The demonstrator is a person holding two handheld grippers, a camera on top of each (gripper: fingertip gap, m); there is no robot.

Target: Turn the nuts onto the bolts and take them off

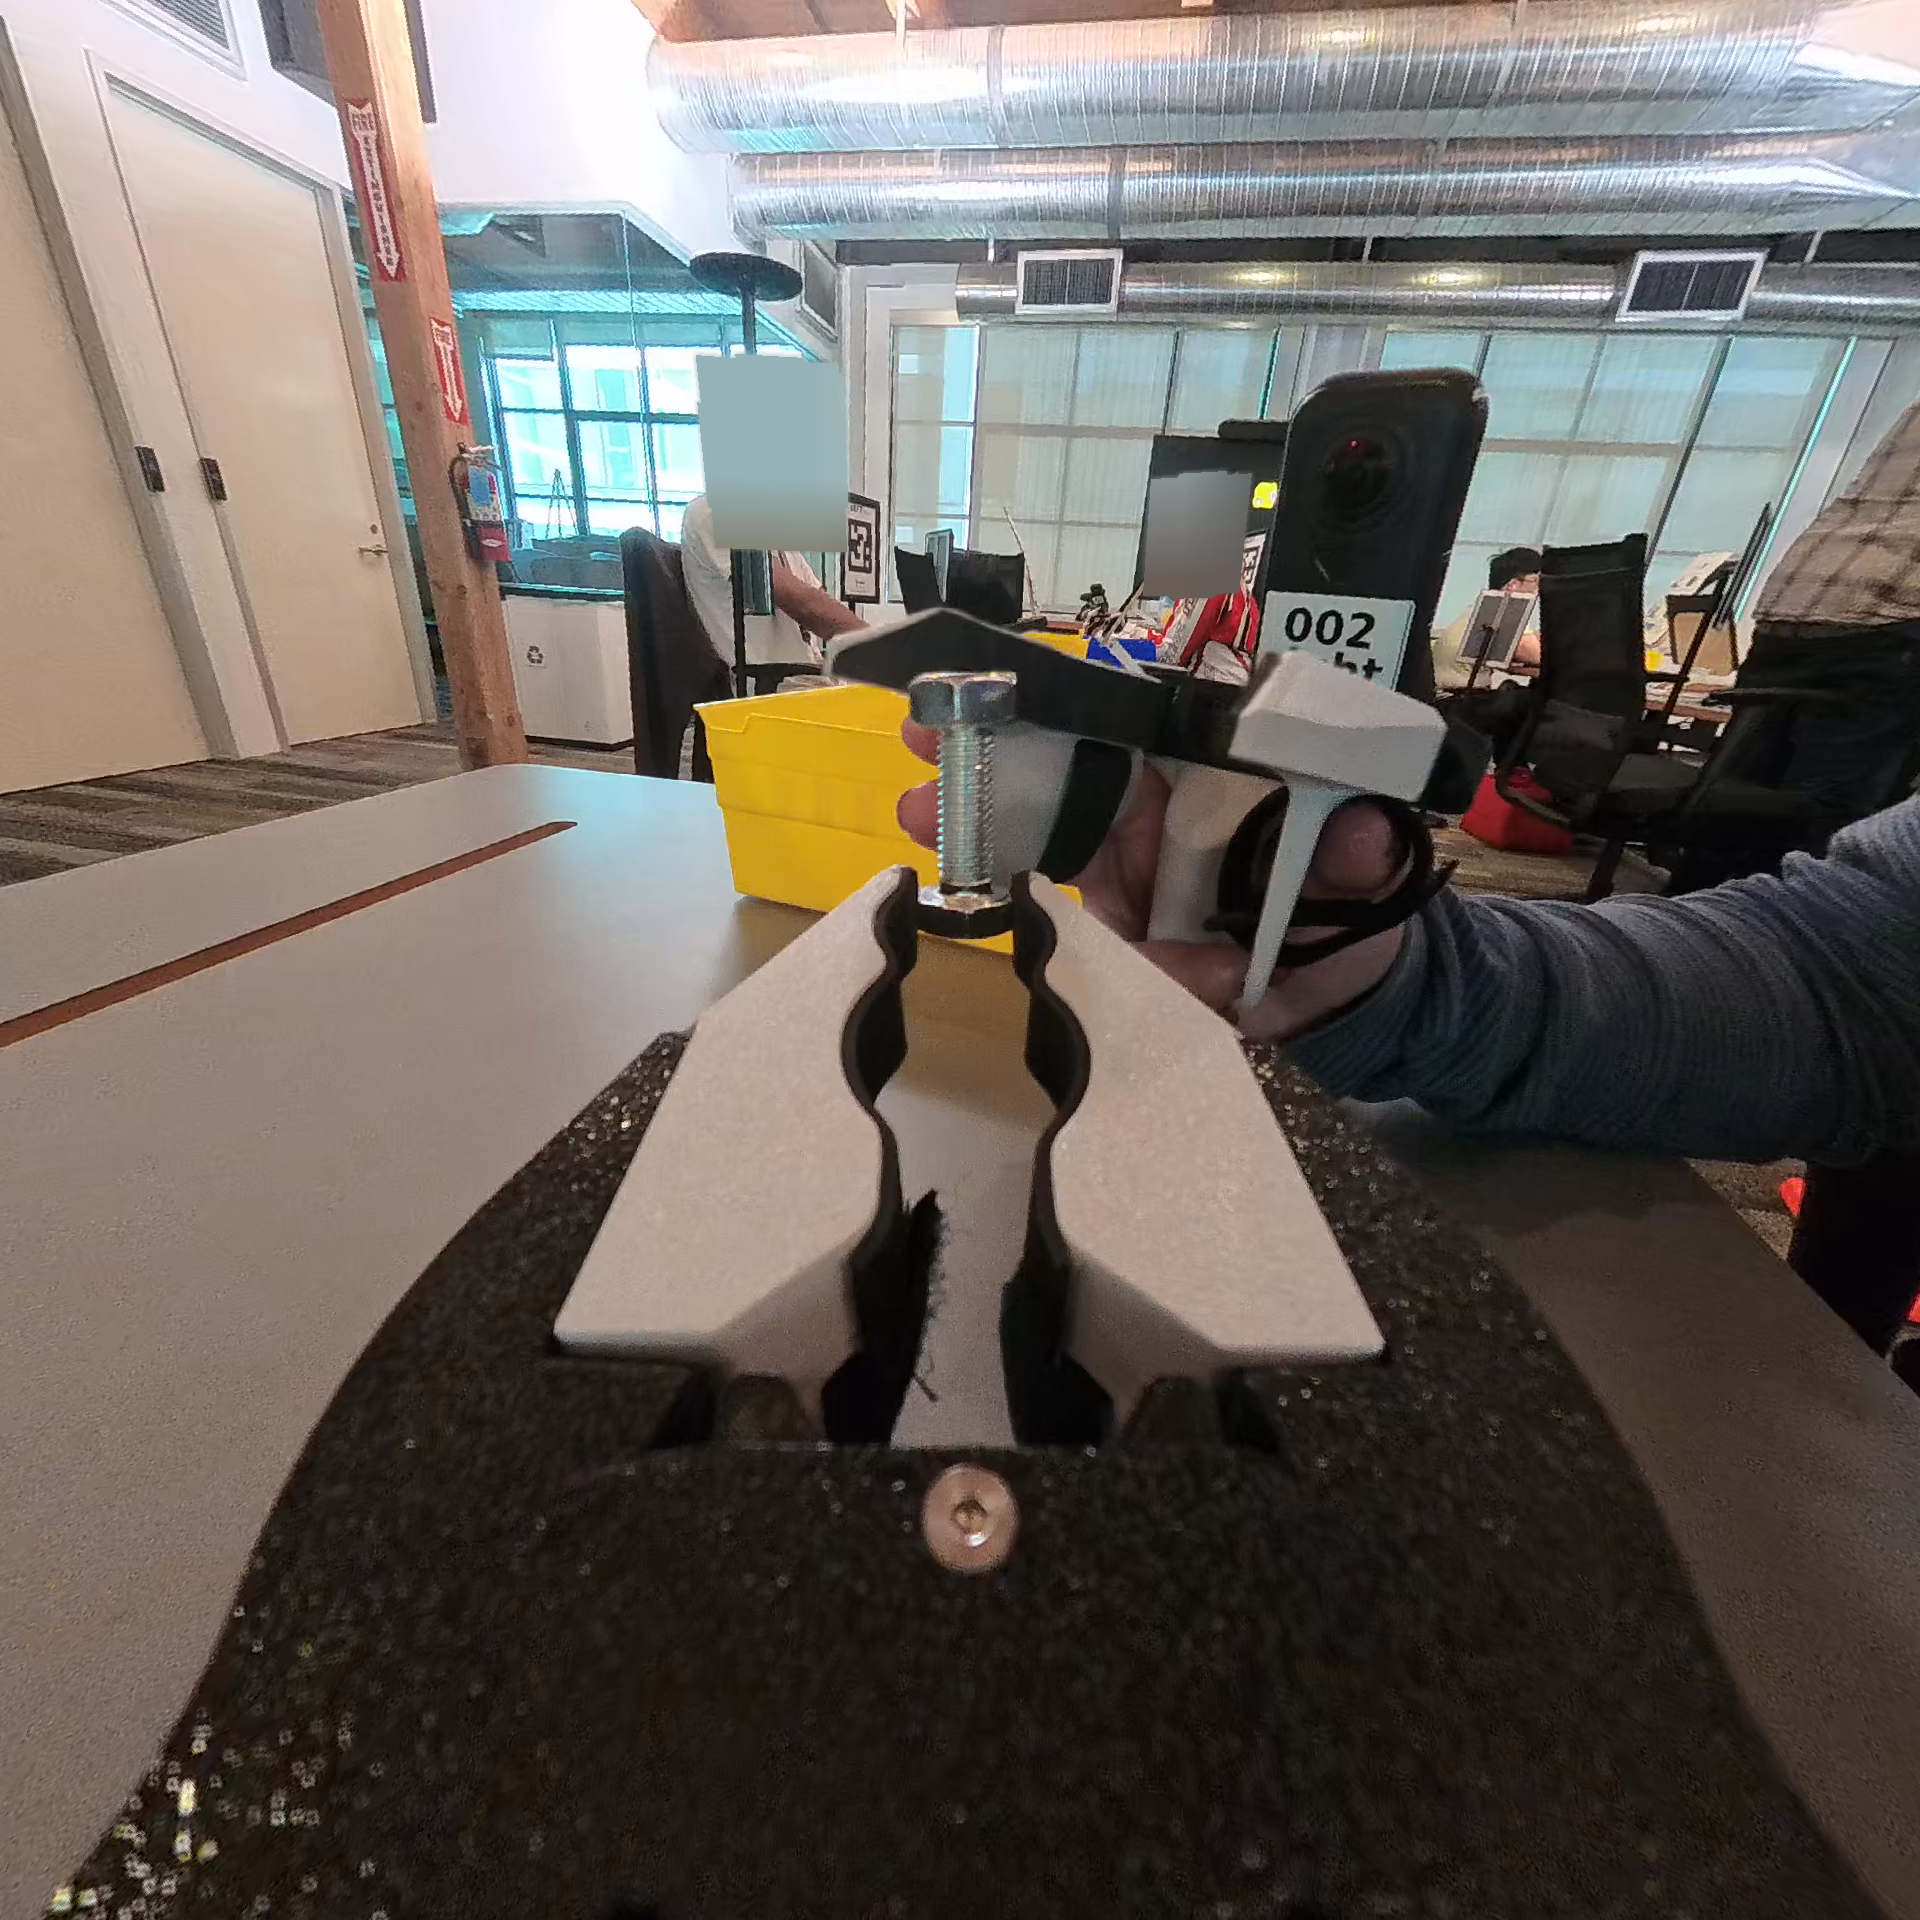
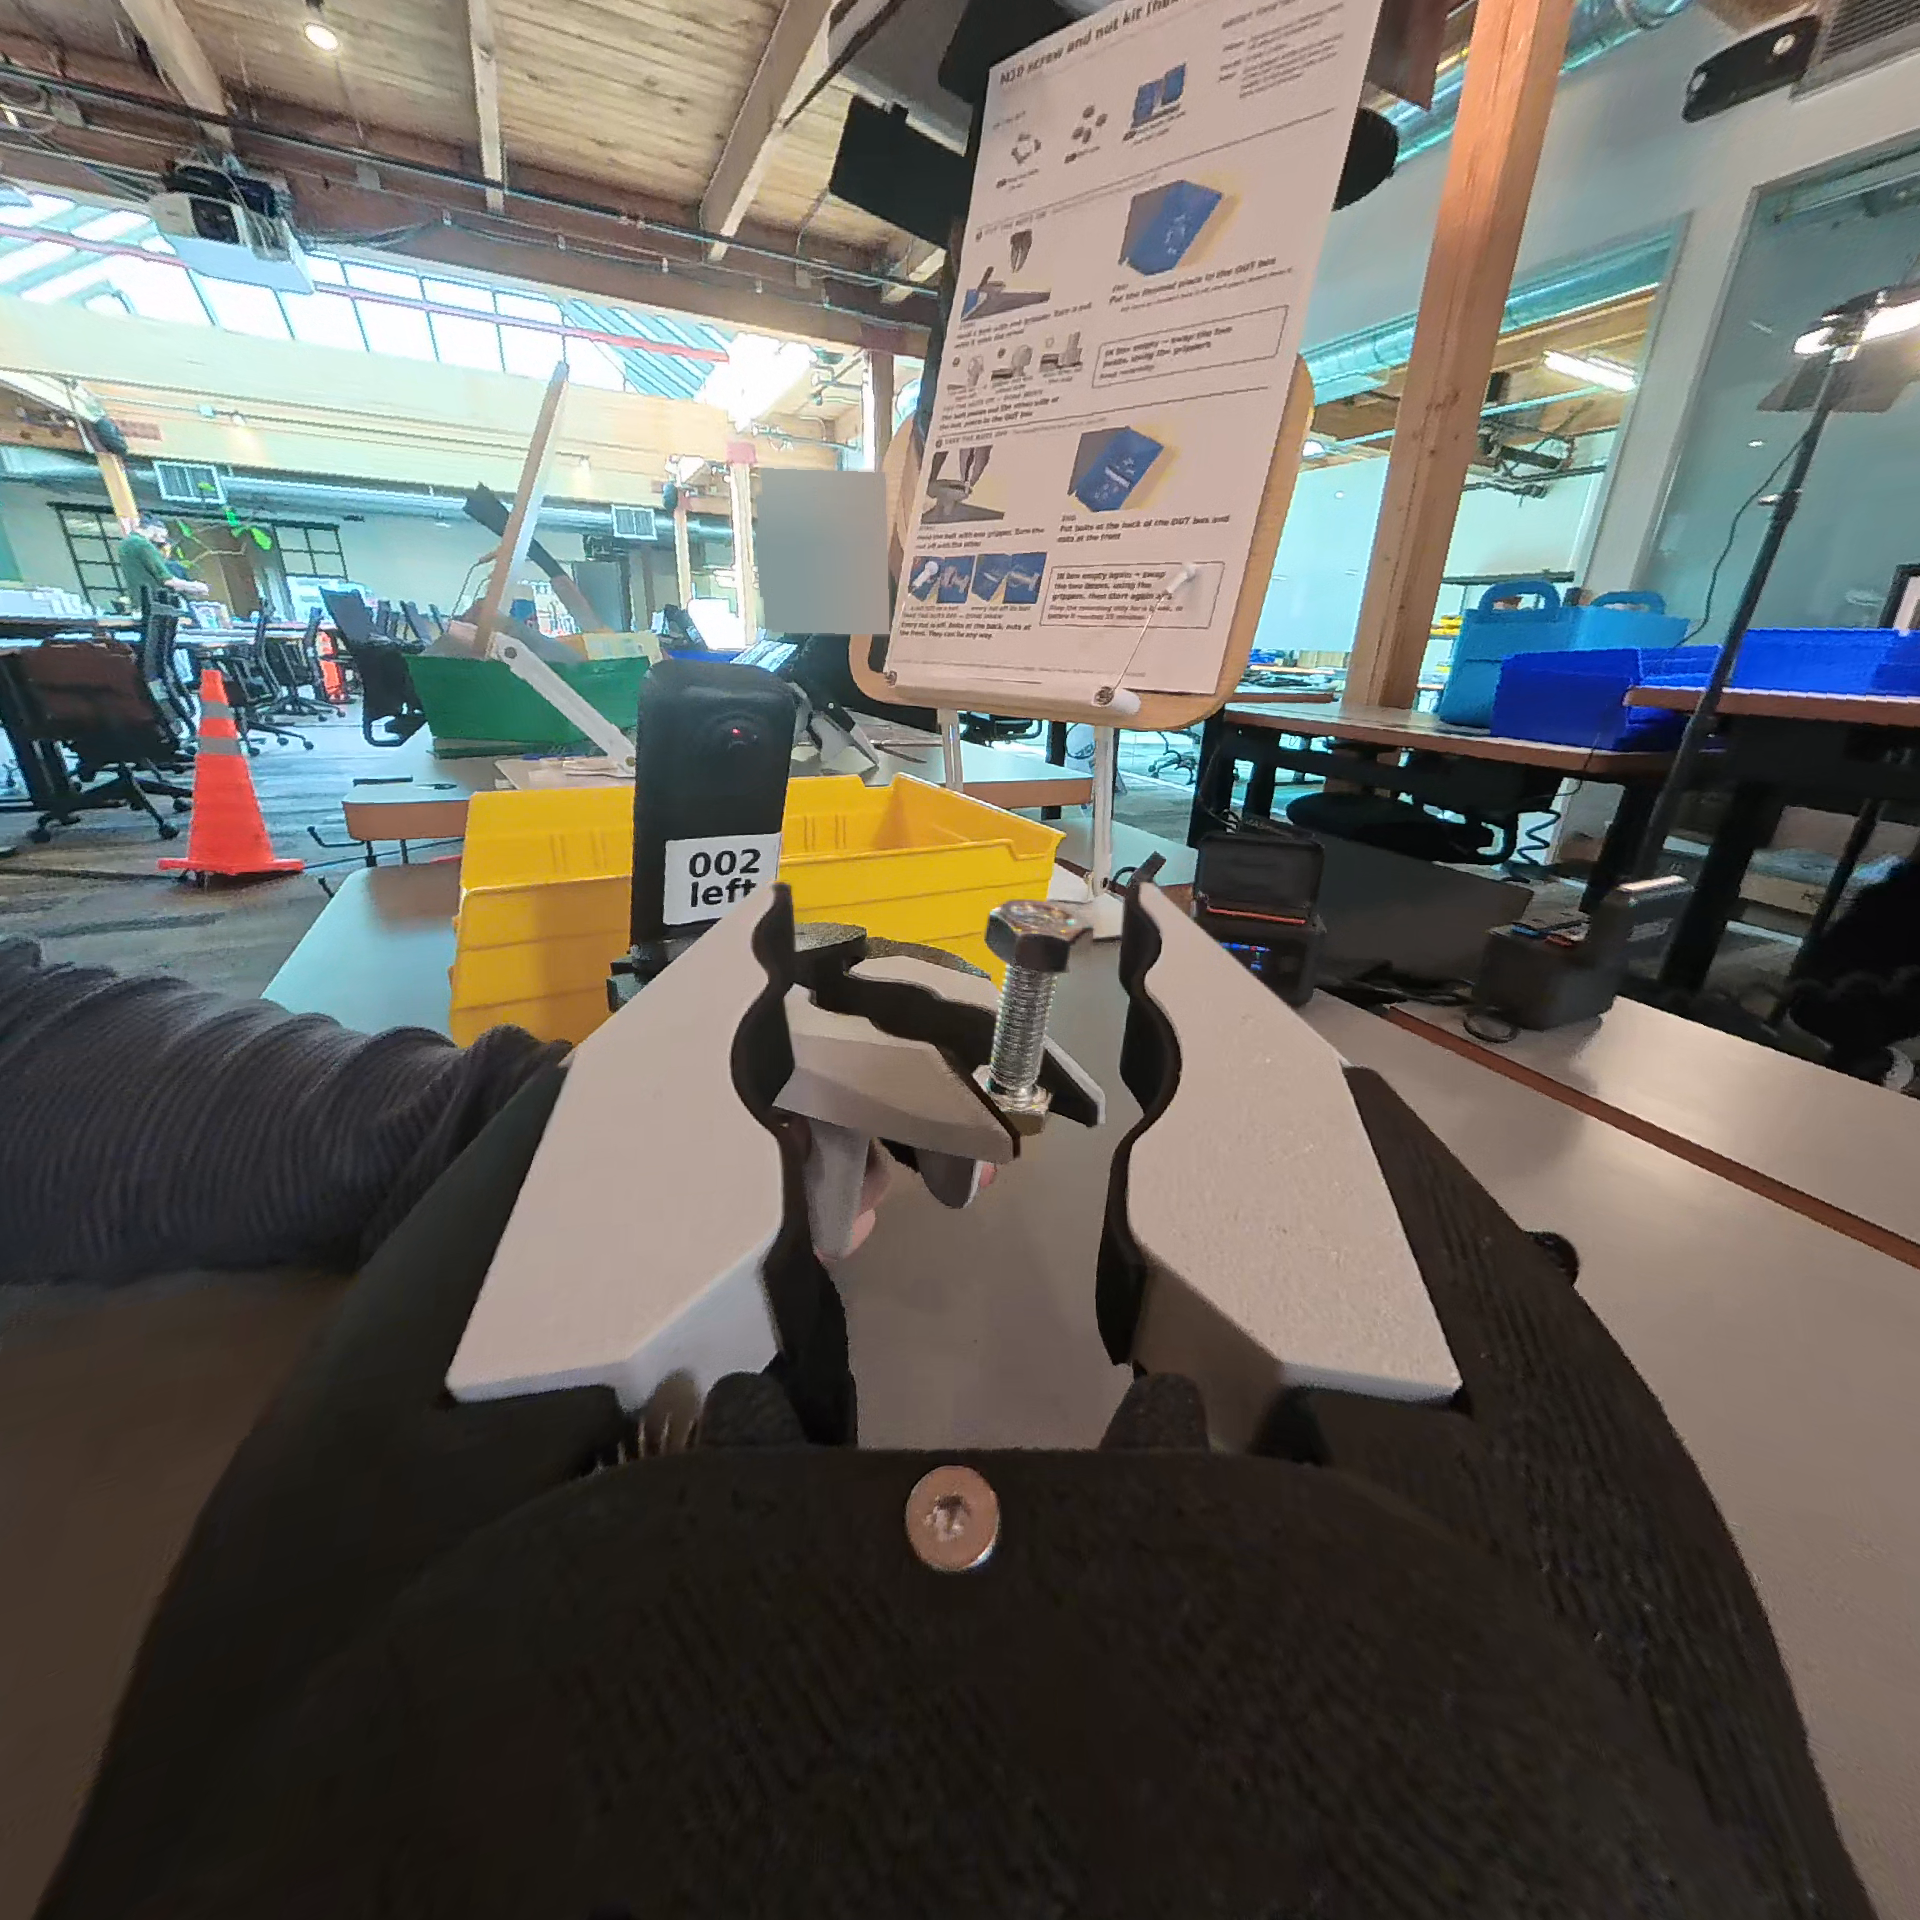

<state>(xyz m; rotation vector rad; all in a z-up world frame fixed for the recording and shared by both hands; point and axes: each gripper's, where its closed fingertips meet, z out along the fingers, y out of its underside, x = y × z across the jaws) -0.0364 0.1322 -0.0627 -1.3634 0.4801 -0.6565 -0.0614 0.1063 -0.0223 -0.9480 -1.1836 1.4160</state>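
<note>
A silver bolt (image 1: pixel 964 800) stands upright, head on top, its lower end threaded in a nut (image 1: pixel 961 916). My left gripper (image 1: pixel 964 896) is shut on the nut at its fingertips and holds it above the grey table (image 1: pixel 312 1143). My right gripper (image 1: pixel 1195 707) is open, level with the bolt head, a hand on its grip. In the right wrist view my right gripper (image 2: pixel 961 914) stands wide open, with the bolt (image 2: pixel 1023 1023) between its fingertips, nearer the right finger and not touched. The left gripper (image 2: pixel 1023 1120) holds the nut (image 2: pixel 1027 1103) there.
A yellow bin (image 1: pixel 800 779) stands on the table behind the bolt and also shows in the right wrist view (image 2: pixel 540 935). An instruction board on a stand (image 2: pixel 1122 364) and small black devices (image 2: pixel 1257 914) are at the far side. People sit at desks beyond. Some 5 centimetres of space lies between my two pairs of fingers.
</note>
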